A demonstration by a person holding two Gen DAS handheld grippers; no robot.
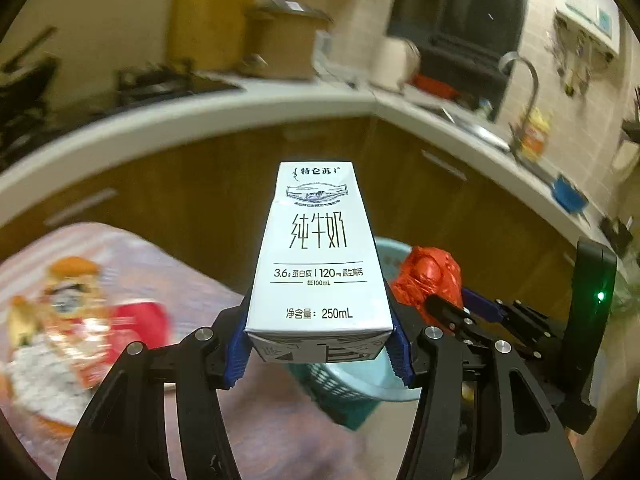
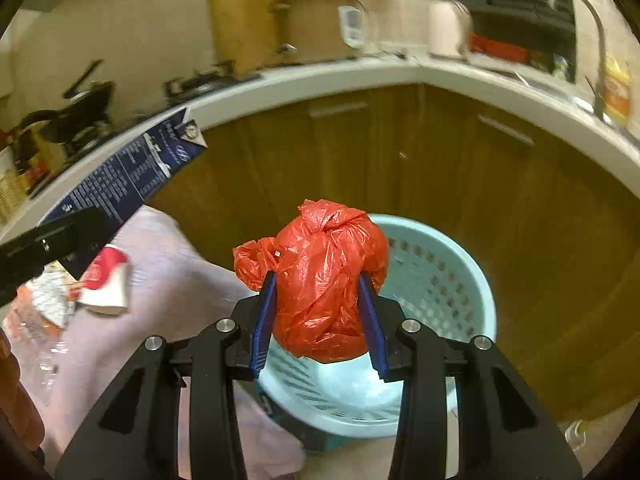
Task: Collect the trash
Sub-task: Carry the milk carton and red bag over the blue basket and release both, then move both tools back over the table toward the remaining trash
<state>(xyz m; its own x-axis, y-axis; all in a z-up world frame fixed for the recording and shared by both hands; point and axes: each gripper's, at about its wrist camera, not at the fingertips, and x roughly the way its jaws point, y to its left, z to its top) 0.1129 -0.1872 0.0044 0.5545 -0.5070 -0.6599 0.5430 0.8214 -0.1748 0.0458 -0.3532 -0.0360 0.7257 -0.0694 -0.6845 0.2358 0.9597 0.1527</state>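
Over the basket (image 2: 452, 280): milk carton (image 1: 320, 256) pinched stiffly at its base by left fingers (image 1: 236, 354); soft, light red bag (image 2: 320, 280) squeezed mid-body by right fingers (image 2: 370, 320).

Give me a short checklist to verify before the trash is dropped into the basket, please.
1. Left gripper shut on white 250 mL milk carton: ok.
2. Right gripper shut on crumpled red plastic bag: ok.
3. Red bag above light blue perforated plastic basket: ok.
4. Carton above the basket opening: cannot tell.
5. Basket has room inside: ok.
6. Table trash remaining, red and white paper cup: not ok.
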